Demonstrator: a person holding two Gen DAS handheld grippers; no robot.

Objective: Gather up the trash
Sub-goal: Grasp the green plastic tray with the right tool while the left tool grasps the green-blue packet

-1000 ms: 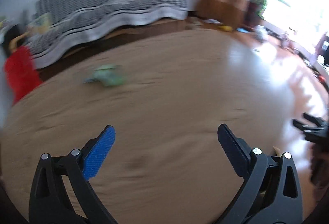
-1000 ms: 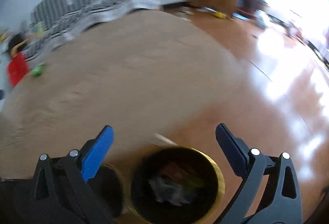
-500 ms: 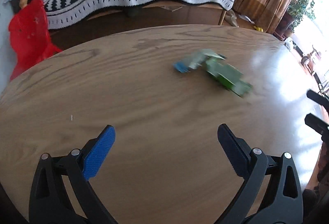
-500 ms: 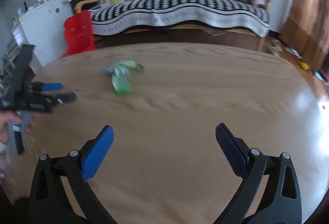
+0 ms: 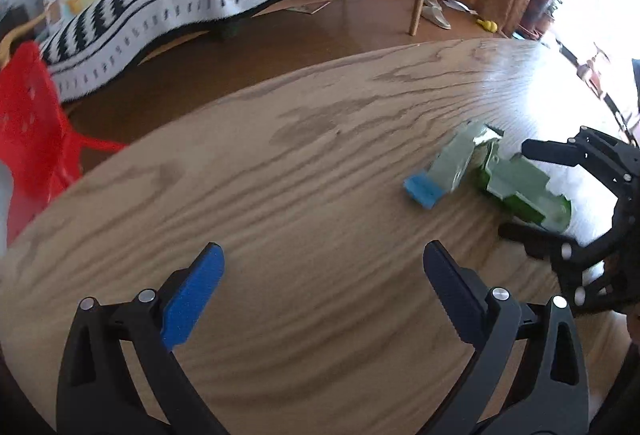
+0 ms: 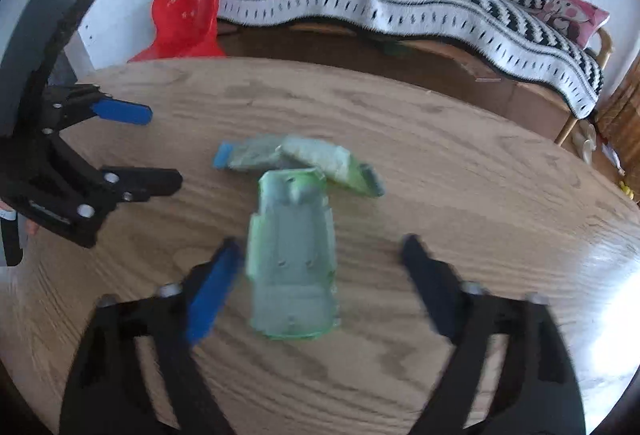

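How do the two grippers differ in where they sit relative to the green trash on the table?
The right gripper has the green wrapper between its open fingers; the left gripper has only bare table between its own. The right gripper is on the trash; the left gripper sits off to the side, apart from it. Both are open and hold nothing.

- flattened carton (image 6: pixel 292 259) lies on the table (image 6: pixel 480 195), between the right gripper (image 6: pixel 320 267) fingers;
- left gripper (image 6: pixel 136 147) sits left of it;
- sofa (image 6: pixel 400 3) behind the table

Lay flat on the table: a flattened green carton (image 6: pixel 291 259), touching a crumpled, blue-ended wrapper (image 6: pixel 256 153).
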